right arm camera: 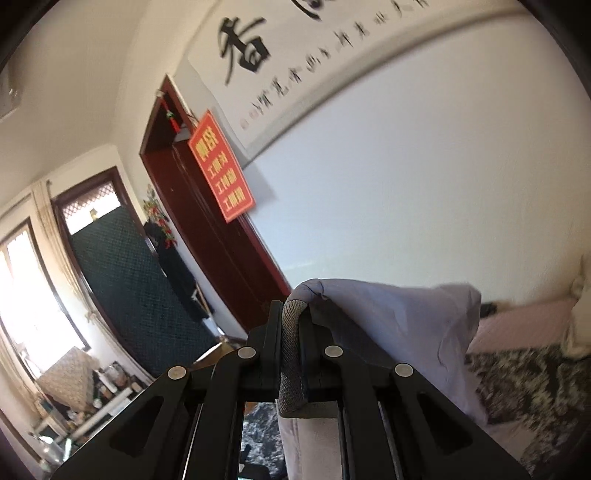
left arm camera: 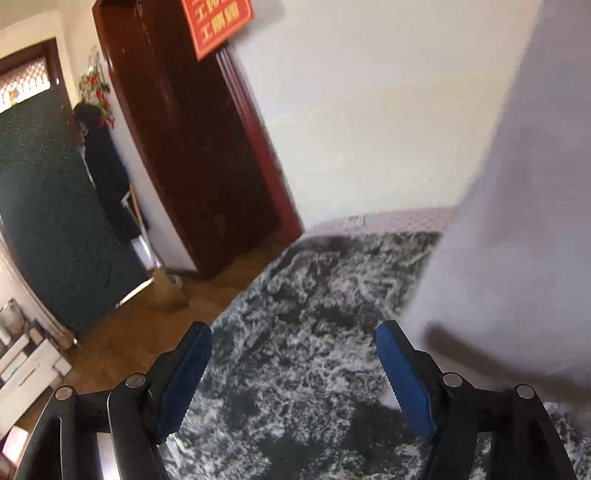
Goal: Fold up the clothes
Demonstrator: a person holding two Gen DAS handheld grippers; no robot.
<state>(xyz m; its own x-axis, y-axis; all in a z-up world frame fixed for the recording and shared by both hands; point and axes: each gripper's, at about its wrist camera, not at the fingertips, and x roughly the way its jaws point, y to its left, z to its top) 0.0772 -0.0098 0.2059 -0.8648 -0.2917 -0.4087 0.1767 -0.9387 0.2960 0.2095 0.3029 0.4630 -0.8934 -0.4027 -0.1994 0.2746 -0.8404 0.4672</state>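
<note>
pale lavender cloth garment (right arm camera: 399,325) with a grey ribbed knit edge (right arm camera: 291,354) hangs from the right gripper (right arm camera: 291,314), whose black fingers are clenched together on that ribbed edge; the fabric drapes off to the right of the jaws and falls toward the black-and-white mottled shaggy blanket (right arm camera: 517,373) below. in the left wrist view the same lavender garment (left arm camera: 517,221) fills the right side of the frame as a blurred hanging sheet, held up above the shaggy blanket (left arm camera: 314,314), with a dark blurred strip crossing its lower part. the left gripper (left arm camera: 295,369) is released, its two blue-padded fingers (left arm camera: 402,380) standing wide apart with nothing between them, hovering over the blanket just beside the cloth's hanging edge; whether the right pad touches the fabric cannot be told. behind are a white wall (left arm camera: 369,110), a dark red wooden door (left arm camera: 192,147) with a red sign bearing yellow characters (left arm camera: 218,22), and a dark green quilted door curtain (left arm camera: 48,206). a long calligraphy scroll (right arm camera: 295,55) hangs on the wall in the right wrist view.
</note>
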